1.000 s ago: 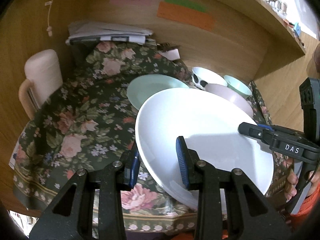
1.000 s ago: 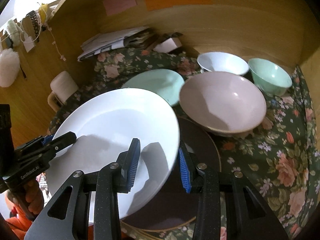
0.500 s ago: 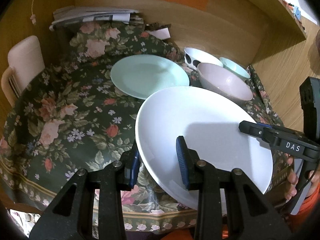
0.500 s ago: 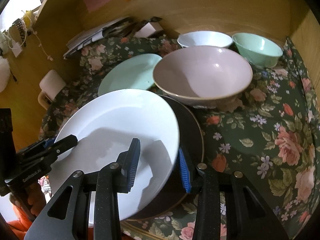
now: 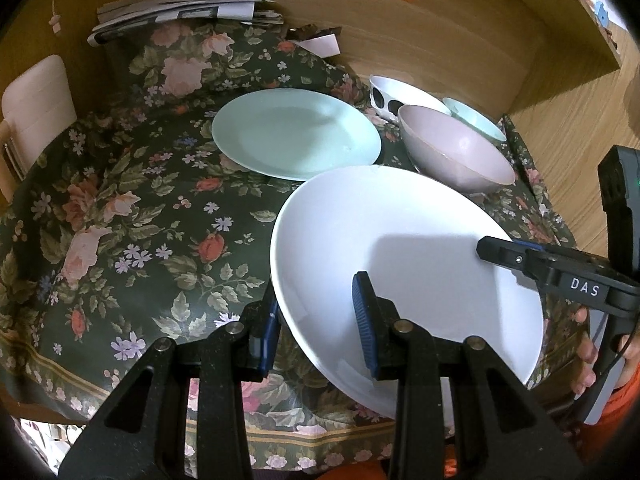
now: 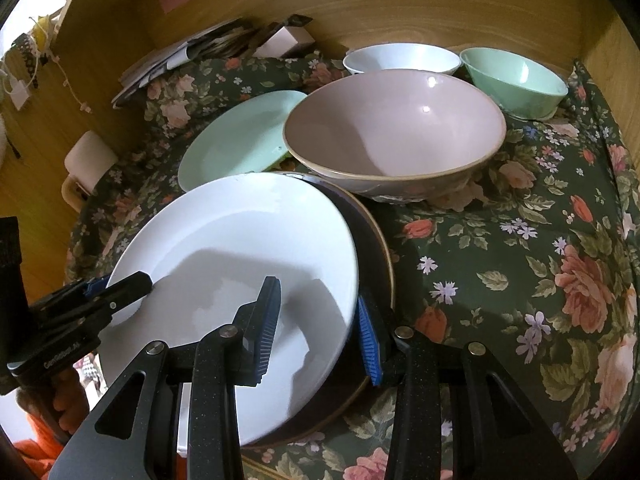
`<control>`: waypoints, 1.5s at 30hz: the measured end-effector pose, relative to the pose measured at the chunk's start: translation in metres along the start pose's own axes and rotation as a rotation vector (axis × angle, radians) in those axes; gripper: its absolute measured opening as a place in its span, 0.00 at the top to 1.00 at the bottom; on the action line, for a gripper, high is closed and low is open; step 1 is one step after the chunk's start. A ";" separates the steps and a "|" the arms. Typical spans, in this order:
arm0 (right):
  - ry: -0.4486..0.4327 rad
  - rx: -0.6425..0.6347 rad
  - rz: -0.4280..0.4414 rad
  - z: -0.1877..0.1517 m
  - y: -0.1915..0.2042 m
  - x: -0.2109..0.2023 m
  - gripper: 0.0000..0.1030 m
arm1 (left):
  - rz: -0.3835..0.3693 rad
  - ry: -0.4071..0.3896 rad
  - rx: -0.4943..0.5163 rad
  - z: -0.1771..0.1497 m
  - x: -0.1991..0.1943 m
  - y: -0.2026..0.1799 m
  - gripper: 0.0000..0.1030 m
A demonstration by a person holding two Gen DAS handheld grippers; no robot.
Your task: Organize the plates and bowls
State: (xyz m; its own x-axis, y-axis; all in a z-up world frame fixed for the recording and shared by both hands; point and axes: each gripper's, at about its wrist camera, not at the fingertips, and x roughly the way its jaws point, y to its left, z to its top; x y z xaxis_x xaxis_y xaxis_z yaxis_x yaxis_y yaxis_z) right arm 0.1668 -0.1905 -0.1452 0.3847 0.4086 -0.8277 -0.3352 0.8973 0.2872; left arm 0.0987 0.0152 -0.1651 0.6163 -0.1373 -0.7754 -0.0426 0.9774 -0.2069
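Both grippers — left gripper, right gripper — clamp the white plate's opposite rims above a dark plate.

White plate tilted over dark brown plate at near edge of cloth — pale green plate flat behind it, large pink bowl upright beside, white bowl and green bowl upright at rear.
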 end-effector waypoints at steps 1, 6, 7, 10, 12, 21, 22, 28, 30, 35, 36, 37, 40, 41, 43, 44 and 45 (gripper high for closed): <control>0.000 0.000 -0.001 0.000 0.000 0.000 0.67 | 0.001 0.002 -0.002 0.000 0.001 0.000 0.67; -0.008 0.008 -0.019 0.003 -0.002 -0.001 0.67 | 0.014 0.009 0.015 -0.001 0.006 -0.001 0.67; -0.014 0.012 -0.027 0.003 -0.003 -0.003 0.65 | 0.017 0.006 0.023 -0.002 0.006 -0.002 0.67; -0.039 -0.005 -0.046 0.006 -0.003 -0.010 0.65 | 0.011 0.007 0.036 -0.003 0.007 -0.004 0.67; -0.059 -0.028 -0.040 0.006 0.001 -0.014 0.65 | 0.004 0.014 0.039 -0.004 0.009 -0.005 0.67; -0.071 -0.072 -0.066 0.008 0.011 -0.014 0.65 | 0.004 0.015 0.051 -0.004 0.011 -0.005 0.67; -0.074 -0.069 -0.066 0.009 0.011 -0.015 0.65 | 0.011 0.009 0.056 -0.003 0.010 -0.004 0.67; -0.109 -0.083 -0.068 0.022 0.015 -0.025 0.63 | 0.057 -0.056 0.049 0.015 -0.005 0.008 0.53; -0.125 -0.091 -0.071 0.027 0.017 -0.027 0.59 | 0.081 -0.086 0.042 0.026 -0.011 0.014 0.47; -0.150 -0.107 -0.051 0.045 0.021 -0.029 0.50 | 0.115 -0.144 0.027 0.049 -0.021 0.025 0.36; -0.156 -0.113 -0.051 0.049 0.022 -0.029 0.49 | 0.128 -0.160 0.025 0.055 -0.023 0.028 0.32; -0.163 -0.117 -0.051 0.053 0.024 -0.029 0.47 | 0.139 -0.174 0.024 0.060 -0.025 0.029 0.31; -0.176 -0.138 -0.040 0.065 0.028 -0.029 0.43 | 0.169 -0.211 0.031 0.073 -0.028 0.033 0.25; -0.181 -0.146 -0.044 0.069 0.031 -0.028 0.41 | 0.176 -0.219 0.038 0.079 -0.028 0.035 0.23; -0.193 -0.169 -0.056 0.076 0.035 -0.027 0.37 | 0.189 -0.230 0.044 0.087 -0.028 0.037 0.21; -0.197 -0.177 -0.061 0.080 0.036 -0.026 0.37 | 0.199 -0.235 0.051 0.089 -0.027 0.038 0.21; -0.200 -0.187 -0.065 0.084 0.038 -0.025 0.37 | 0.204 -0.237 0.054 0.093 -0.026 0.039 0.20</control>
State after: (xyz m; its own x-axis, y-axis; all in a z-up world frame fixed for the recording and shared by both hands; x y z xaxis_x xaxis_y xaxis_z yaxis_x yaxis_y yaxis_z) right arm 0.2171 -0.1521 -0.0732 0.5669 0.3926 -0.7242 -0.4499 0.8840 0.1271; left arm 0.1540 0.0718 -0.0980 0.7660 0.0979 -0.6354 -0.1464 0.9889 -0.0242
